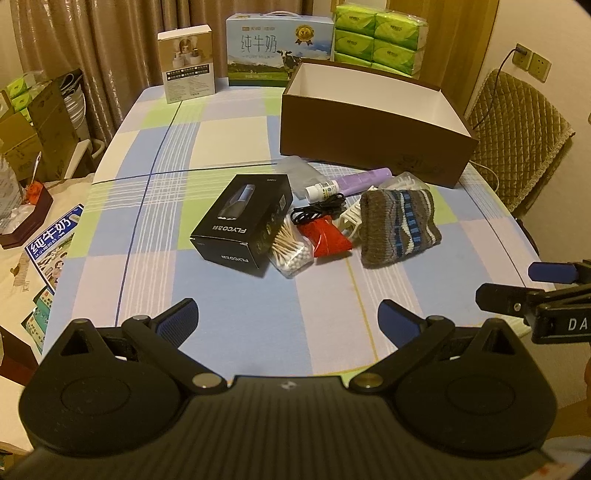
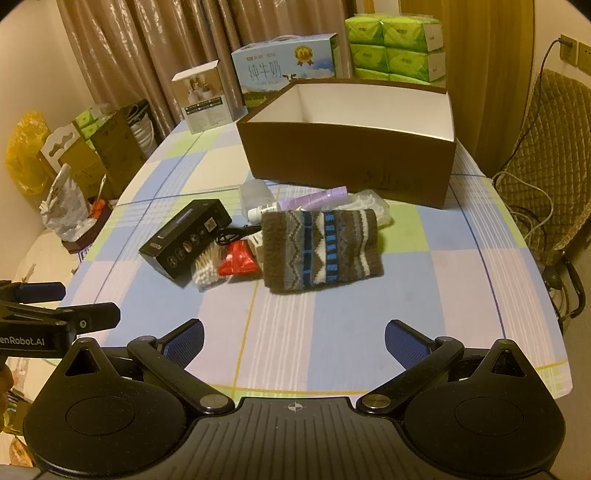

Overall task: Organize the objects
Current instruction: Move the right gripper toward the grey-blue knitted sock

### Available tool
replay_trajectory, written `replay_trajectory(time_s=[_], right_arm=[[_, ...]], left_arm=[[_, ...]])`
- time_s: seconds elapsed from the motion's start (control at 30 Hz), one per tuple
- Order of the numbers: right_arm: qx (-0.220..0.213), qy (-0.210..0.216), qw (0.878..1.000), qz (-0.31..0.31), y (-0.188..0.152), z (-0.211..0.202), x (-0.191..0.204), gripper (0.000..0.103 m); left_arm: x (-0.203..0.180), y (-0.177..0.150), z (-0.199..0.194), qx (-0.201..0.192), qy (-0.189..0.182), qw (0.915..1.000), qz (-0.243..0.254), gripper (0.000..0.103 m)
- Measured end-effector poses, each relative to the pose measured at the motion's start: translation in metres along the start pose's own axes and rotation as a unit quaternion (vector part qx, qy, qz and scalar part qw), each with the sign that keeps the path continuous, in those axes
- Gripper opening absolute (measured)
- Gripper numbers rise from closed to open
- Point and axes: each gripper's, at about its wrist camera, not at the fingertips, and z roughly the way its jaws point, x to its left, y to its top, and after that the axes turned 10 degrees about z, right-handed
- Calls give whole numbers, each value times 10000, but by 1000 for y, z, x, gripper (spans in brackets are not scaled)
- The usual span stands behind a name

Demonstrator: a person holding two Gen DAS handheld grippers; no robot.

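Note:
A pile of small things lies mid-table: a black FLYCO box [image 1: 242, 218] [image 2: 186, 240], a bag of cotton swabs [image 1: 290, 247] [image 2: 208, 271], a red packet [image 1: 325, 236] [image 2: 238, 260], a black cable [image 1: 317, 211], a white bottle [image 1: 321, 191], a purple tube [image 1: 364, 181] [image 2: 314, 197] and a folded knitted cloth [image 1: 399, 225] [image 2: 321, 251]. Behind them stands an open brown box [image 1: 369, 144] [image 2: 343, 158], empty inside. My left gripper [image 1: 288, 314] hangs open near the table's front edge. My right gripper [image 2: 293, 336] is open too, short of the knitted cloth.
A milk carton [image 1: 279, 48], a small white product box [image 1: 186, 66] and green tissue packs [image 1: 380, 35] stand along the back edge. A padded chair [image 2: 550, 166] with cords is at the right. Cardboard boxes and bags crowd the floor at the left.

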Motion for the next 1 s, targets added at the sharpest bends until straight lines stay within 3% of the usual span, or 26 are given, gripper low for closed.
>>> replay_trajectory(time_s=[1.0], right_arm=[[63,311,9994,-130,31,17,-19,101]], left_arm=[[-7,18,11,50,270,9993,-273,102]])
